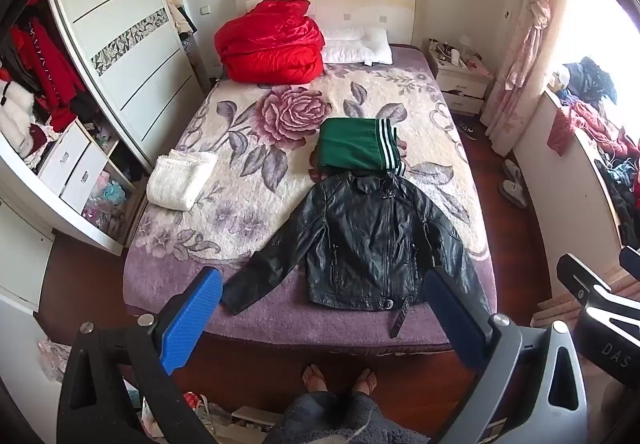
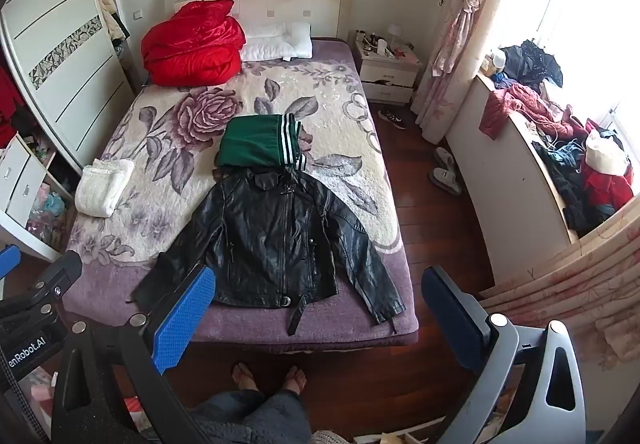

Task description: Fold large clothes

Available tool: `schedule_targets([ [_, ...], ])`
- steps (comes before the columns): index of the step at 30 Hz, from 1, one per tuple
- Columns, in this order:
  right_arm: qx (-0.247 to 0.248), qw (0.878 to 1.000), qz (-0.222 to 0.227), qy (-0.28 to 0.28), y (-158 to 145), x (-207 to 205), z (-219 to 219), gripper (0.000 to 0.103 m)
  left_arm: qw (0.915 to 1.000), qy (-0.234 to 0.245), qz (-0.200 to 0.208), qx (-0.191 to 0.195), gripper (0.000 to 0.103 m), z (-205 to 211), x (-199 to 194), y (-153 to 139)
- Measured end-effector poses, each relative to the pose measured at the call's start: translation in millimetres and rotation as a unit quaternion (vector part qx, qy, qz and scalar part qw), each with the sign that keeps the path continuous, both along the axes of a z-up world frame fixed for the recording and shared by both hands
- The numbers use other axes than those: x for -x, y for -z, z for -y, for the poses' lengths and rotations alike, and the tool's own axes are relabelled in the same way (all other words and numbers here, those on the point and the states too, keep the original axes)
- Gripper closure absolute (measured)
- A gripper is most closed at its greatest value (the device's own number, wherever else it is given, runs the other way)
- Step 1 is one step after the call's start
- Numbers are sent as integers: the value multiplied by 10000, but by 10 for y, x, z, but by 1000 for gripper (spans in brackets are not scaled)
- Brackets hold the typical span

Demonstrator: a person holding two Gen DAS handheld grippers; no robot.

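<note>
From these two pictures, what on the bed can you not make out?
- Jacket collar, both views: the folded green garment lies over it.
- Right sleeve cuff, left view: the left gripper covers it.
- Left sleeve, right view: the right gripper hides part.
- Nightstand items: too small.

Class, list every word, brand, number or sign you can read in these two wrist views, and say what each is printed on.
"DAS": on the black body of the right tongs, lower right edge of the left wrist view; cut off by the frame.
"enRobot.AI": on the black body of the left tongs, left edge of the right wrist view; its start is cut off.
Bottles on the white bedside cabinet: too small to read.
</note>
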State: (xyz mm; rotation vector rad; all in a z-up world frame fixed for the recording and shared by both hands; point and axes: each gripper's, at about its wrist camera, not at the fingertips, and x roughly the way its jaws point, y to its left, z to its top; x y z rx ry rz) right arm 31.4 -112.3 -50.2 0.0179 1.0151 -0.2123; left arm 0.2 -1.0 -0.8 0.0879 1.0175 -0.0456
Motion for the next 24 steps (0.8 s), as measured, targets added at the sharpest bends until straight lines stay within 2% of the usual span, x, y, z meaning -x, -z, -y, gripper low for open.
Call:
schedule_targets([
  [18, -3, 10000, -1, -14, -31, -18, -7, 0, 9999, -13, 74, 91, 0, 17, -13, -85],
  [24, 6, 10000, 0, -5, -123, -104, -98, 0, 9999, -4, 61, 96, 0, 0, -6, -116],
])
